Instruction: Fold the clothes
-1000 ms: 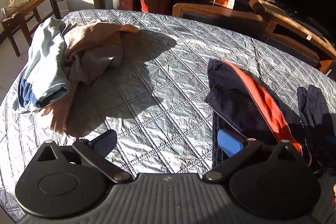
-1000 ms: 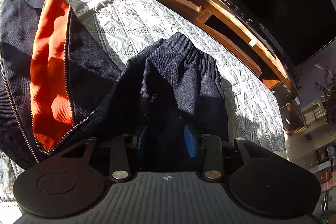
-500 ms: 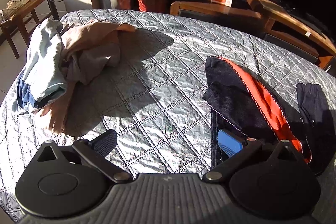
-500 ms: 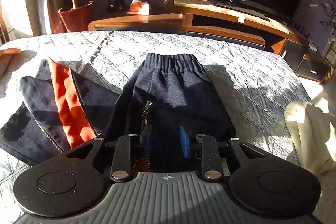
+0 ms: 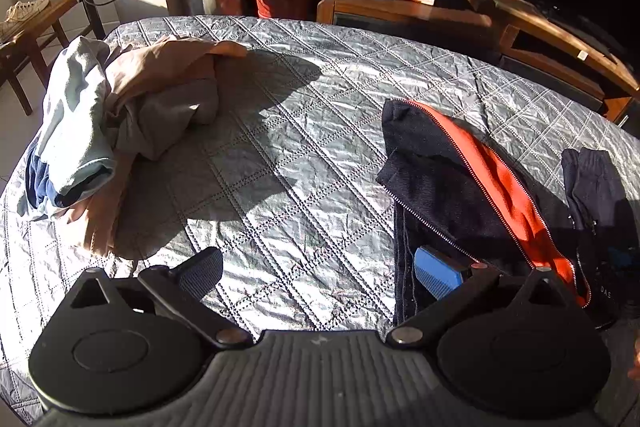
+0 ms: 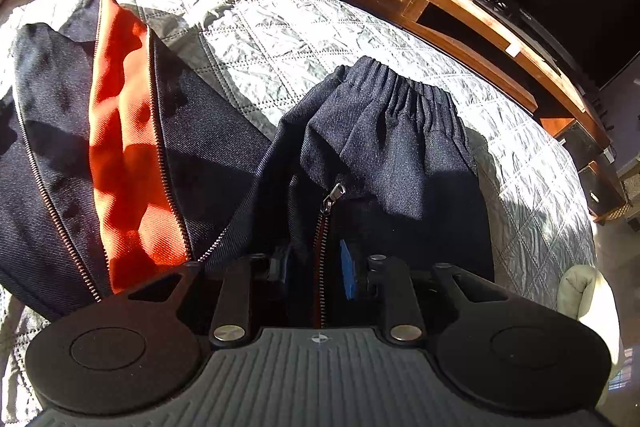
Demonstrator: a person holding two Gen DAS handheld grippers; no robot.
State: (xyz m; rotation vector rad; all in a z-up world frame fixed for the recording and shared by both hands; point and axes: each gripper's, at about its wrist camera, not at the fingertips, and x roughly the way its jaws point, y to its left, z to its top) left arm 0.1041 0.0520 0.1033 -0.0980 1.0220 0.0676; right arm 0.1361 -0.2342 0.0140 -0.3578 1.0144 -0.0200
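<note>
Right gripper, jaws closing narrow around the navy zip-front jacket near the quilted bed's edge, seemingly catches zipper only, risking slippage.

Near hem of navy jacket hidden behind right gripper body. Jaws closing, dark fabric between; pad contact lost in shadow. Blue garment mostly buried under clothes pile at bed left edge. Cream item cut by right frame edge, unidentifiable.
</note>
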